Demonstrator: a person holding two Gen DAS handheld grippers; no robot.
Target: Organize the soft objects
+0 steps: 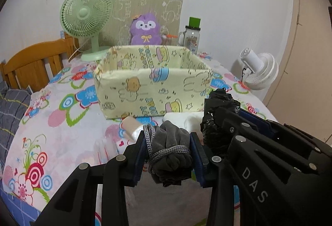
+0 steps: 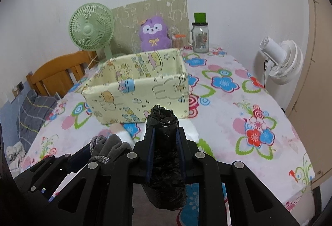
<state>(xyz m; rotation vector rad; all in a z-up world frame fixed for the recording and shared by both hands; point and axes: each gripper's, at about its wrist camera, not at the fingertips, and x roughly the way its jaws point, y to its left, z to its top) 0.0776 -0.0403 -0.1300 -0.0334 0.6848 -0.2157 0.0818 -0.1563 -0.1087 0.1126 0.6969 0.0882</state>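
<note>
1. Your left tool (image 1: 169,154) is clamped on a grey rolled cloth bundle tied with grey cord (image 1: 170,155), pads pressing both its sides, held off the counter (image 1: 62,139).
2. Your right tool (image 2: 165,136) is clamped on a crinkled black plastic roll (image 2: 164,155), just beside the left one, also lifted.
3. Just past the tools, a white soft folded cloth (image 1: 182,120) and a beige roll wrapped in clear film (image 1: 129,125) lie on the flower-print cloth of the counter.
4. Behind them stands a pale yellow fabric box with cartoon prints (image 1: 153,89), open at the top.
5. Farther back you have a purple plush toy (image 1: 145,29), a green desk fan (image 1: 86,13), a glass jar with a green lid (image 1: 192,36) and a white fan (image 1: 259,69).
</note>
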